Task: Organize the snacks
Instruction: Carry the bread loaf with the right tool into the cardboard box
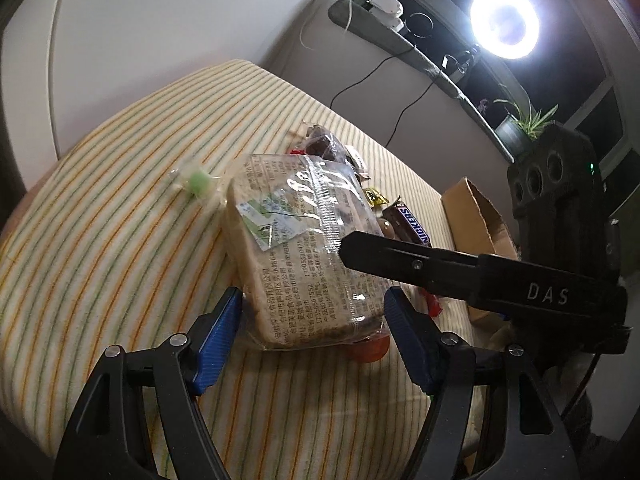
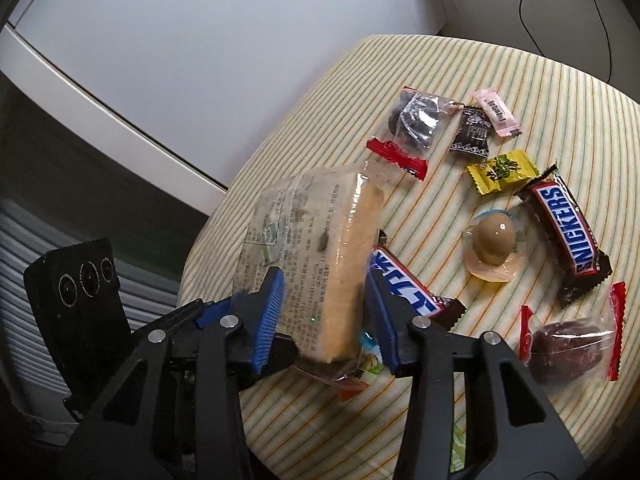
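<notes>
A clear-wrapped bread slice pack is held tilted above the striped table. My right gripper is shut on the bread pack, pinching its lower end; one of its black fingers lies across the pack in the left wrist view. My left gripper is open, its blue pads on either side of the pack's near end. Loose snacks lie on the table: two Snickers bars, a packed egg, small candies, dark dates in red-edged bags.
A cardboard box stands open at the table's right edge. A green candy lies alone on the striped cloth. A bright ring lamp, a plant and cables are beyond the table.
</notes>
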`<action>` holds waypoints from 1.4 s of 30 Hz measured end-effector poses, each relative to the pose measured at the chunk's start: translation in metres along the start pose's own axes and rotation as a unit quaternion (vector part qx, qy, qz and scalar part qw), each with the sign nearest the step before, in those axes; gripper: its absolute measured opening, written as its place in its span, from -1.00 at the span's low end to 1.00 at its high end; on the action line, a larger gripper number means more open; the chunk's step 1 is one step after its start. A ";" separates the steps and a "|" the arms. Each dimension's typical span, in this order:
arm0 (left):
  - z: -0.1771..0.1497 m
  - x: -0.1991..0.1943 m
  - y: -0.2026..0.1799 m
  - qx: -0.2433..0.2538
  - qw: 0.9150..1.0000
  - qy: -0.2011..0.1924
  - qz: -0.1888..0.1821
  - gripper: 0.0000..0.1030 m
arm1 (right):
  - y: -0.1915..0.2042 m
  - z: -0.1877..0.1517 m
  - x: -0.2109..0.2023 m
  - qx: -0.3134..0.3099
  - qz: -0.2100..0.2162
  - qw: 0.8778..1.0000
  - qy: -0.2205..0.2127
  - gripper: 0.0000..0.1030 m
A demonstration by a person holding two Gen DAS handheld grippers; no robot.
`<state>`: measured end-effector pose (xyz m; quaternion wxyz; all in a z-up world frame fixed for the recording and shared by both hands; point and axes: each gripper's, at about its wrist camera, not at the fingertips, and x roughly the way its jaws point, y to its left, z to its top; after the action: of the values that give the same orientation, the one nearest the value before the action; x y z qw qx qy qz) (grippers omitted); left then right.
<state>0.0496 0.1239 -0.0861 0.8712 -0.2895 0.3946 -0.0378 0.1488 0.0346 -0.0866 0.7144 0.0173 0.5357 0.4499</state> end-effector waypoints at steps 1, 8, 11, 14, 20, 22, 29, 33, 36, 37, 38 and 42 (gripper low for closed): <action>0.000 -0.001 -0.002 0.003 1.000 -0.001 0.001 0.36 | 0.003 0.000 0.001 -0.004 -0.005 1.000 0.000 -0.16; 0.001 -0.011 -0.017 0.028 0.999 -0.017 0.016 0.34 | 0.021 -0.003 0.011 -0.023 -0.016 1.000 -0.010 -0.17; 0.001 -0.015 -0.024 0.041 0.999 -0.024 0.020 0.34 | 0.024 -0.005 0.006 -0.025 -0.013 0.999 -0.018 -0.17; -0.001 -0.020 -0.035 0.056 0.998 -0.032 0.023 0.34 | 0.024 -0.009 -0.003 -0.026 -0.013 0.999 -0.028 -0.17; 0.000 -0.022 -0.059 0.084 0.996 -0.041 0.015 0.34 | 0.023 -0.015 -0.027 -0.030 -0.019 0.998 -0.059 -0.17; 0.001 -0.021 -0.070 0.095 0.994 -0.043 0.010 0.34 | 0.019 -0.019 -0.037 -0.028 -0.022 0.997 -0.069 -0.17; 0.000 -0.016 -0.105 0.129 0.991 -0.043 -0.013 0.34 | -0.009 -0.032 -0.100 -0.014 -0.037 0.994 -0.105 -0.17; 0.000 -0.008 -0.128 0.151 0.987 -0.037 -0.028 0.34 | -0.026 -0.038 -0.121 -0.003 -0.046 0.992 -0.121 -0.17; -0.002 -0.001 -0.147 0.163 0.985 -0.032 -0.041 0.34 | -0.041 -0.044 -0.141 0.009 -0.057 0.989 -0.137 -0.17; -0.002 0.003 -0.153 0.166 0.984 -0.030 -0.047 0.34 | -0.044 -0.045 -0.146 0.012 -0.060 0.988 -0.140 -0.17; -0.003 0.006 -0.160 0.171 0.984 -0.027 -0.052 0.34 | -0.048 -0.046 -0.150 0.015 -0.064 0.987 -0.144 -0.17; -0.005 0.021 -0.185 0.185 0.980 -0.016 -0.072 0.34 | -0.073 -0.054 -0.177 0.031 -0.082 0.983 -0.159 -0.17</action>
<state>0.0910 -0.0382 -0.0040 0.9110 -0.1513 0.3447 -0.1687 0.1485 -0.1502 -0.0139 0.8241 0.0673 0.4285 0.3644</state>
